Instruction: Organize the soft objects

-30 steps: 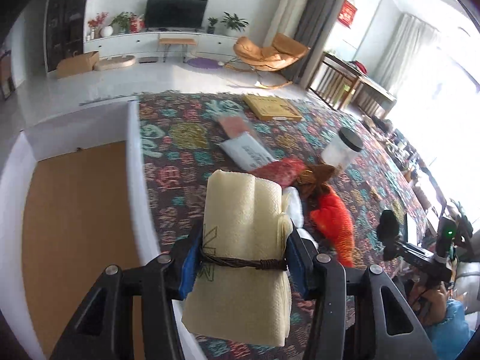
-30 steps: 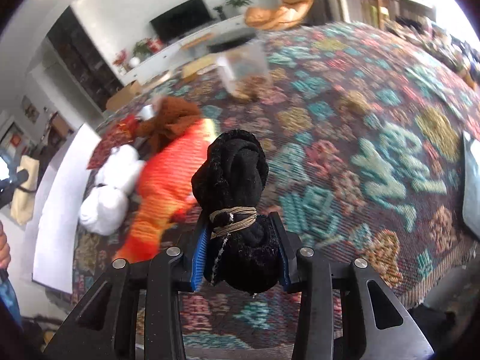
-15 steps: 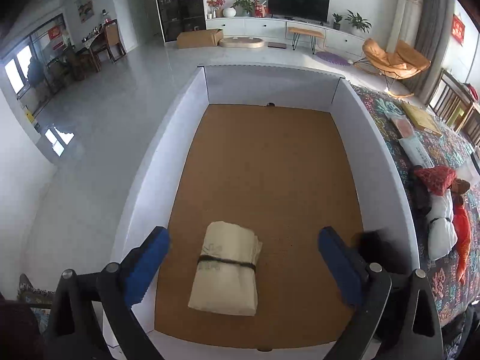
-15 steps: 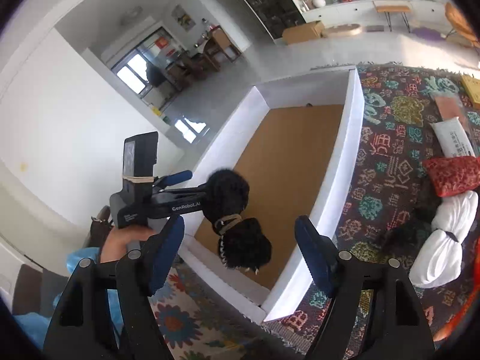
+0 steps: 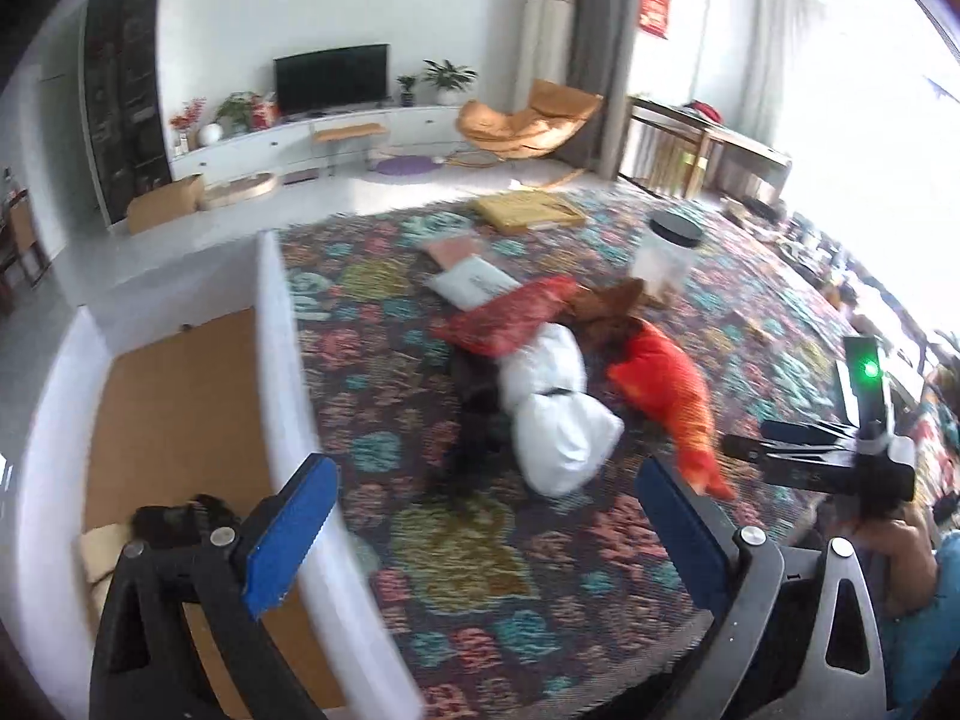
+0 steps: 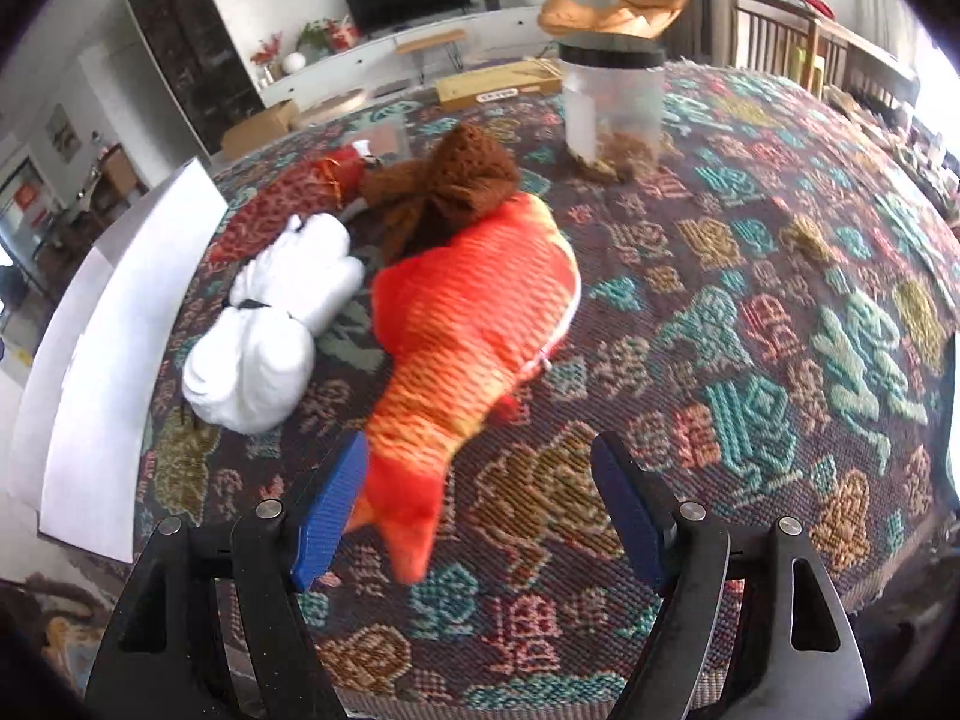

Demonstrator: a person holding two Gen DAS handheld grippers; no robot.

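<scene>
Left wrist view: your left gripper (image 5: 486,531) is hanging with its 2 blue-padded fingers (image 5: 288,534) spread wide and holding nothing, straddling the white wall of the box (image 5: 282,372). The white bundle (image 5: 555,405) is lying ahead of the gap on the patterned cloth (image 5: 480,570), well apart from both pads, with a dark bundle (image 5: 474,402) touching its left side. Inside the box, a black bundle (image 5: 180,519) and a cream bundle (image 5: 99,552) are sitting left of your left finger (partly hidden by the gripper body).

Right wrist view: your right gripper (image 6: 480,510) is also standing with its fingers (image 6: 330,507) spread and nothing between the pads. The orange fish plush (image 6: 468,324) is lying on the cloth with its tail reaching into the gap, nearer the left pad; whether it is touching that pad cannot be told. The white bundle (image 6: 270,324) is lying just beside the fish on the left; a brown knitted bundle (image 6: 456,186) and a red patterned bundle (image 6: 282,204) are resting beyond. A clear jar (image 6: 615,108) with a black lid is standing farther back.
</scene>
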